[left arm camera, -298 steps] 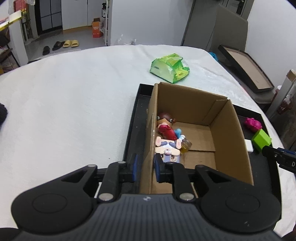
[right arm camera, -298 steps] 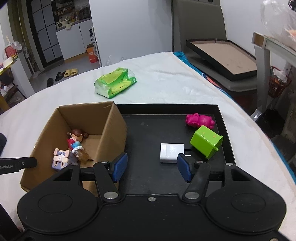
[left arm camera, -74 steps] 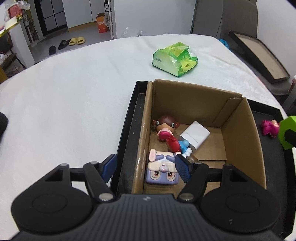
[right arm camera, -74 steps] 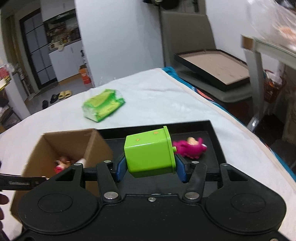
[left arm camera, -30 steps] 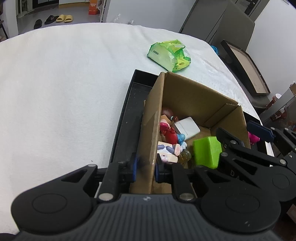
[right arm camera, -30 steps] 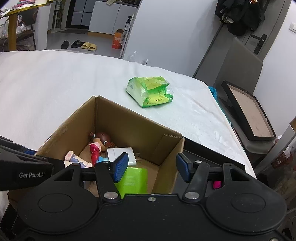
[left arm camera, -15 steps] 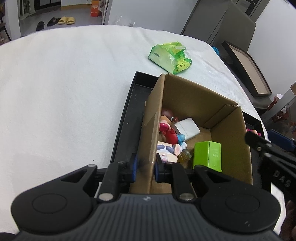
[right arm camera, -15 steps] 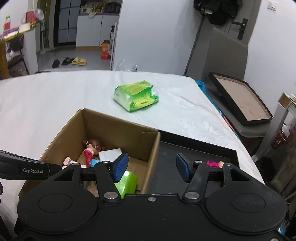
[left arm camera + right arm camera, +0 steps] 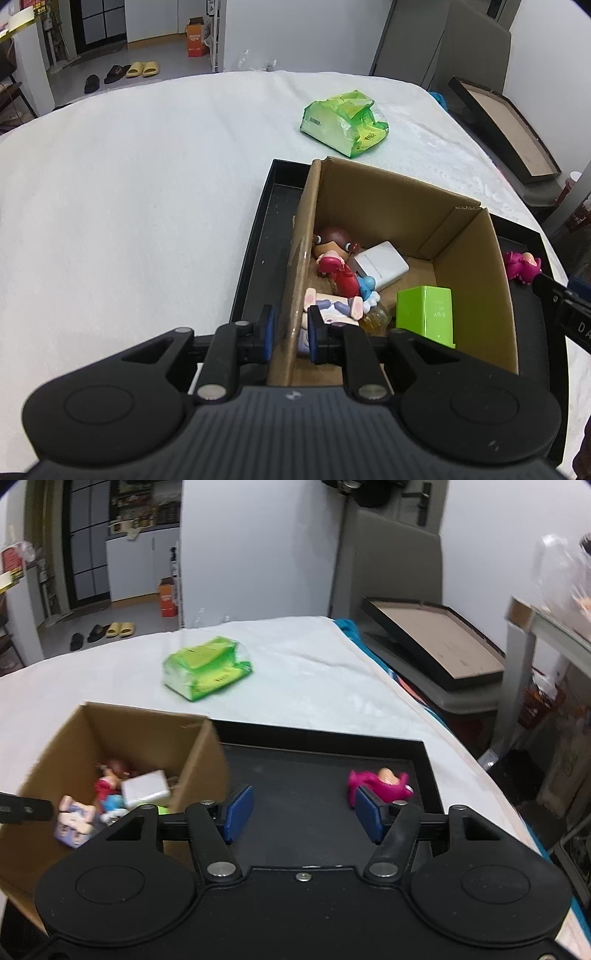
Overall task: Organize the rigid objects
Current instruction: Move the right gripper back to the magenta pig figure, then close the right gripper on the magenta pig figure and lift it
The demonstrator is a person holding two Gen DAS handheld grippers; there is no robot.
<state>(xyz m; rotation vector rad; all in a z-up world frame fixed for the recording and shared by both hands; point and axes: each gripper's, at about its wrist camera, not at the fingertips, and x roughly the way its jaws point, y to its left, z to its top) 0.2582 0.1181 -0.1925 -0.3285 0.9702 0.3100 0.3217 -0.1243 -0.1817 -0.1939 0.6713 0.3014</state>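
Observation:
A cardboard box (image 9: 476, 266) stands in a black tray (image 9: 258, 258). Inside lie a green block (image 9: 424, 312), a white charger (image 9: 382, 264), a brown-haired doll (image 9: 334, 245) and a rabbit figure (image 9: 332, 308). My left gripper (image 9: 290, 334) is shut on the box's left wall. A pink toy (image 9: 380, 781) lies on the tray's bare floor (image 9: 303, 782); it also shows in the left wrist view (image 9: 522, 266). My right gripper (image 9: 301, 814) is open and empty above the tray, its right pad just before the pink toy. The box (image 9: 140, 734) is to its left.
A green plastic packet (image 9: 345, 122) lies on the white tablecloth (image 9: 129, 206) beyond the tray; it also shows in the right wrist view (image 9: 207, 666). A dark framed board (image 9: 432, 642) leans off the table's right side. The table's right edge is near the tray.
My right gripper has swung right, away from the box and toward the pink toy. The green block stays in the box. My left gripper keeps its hold on the box wall.

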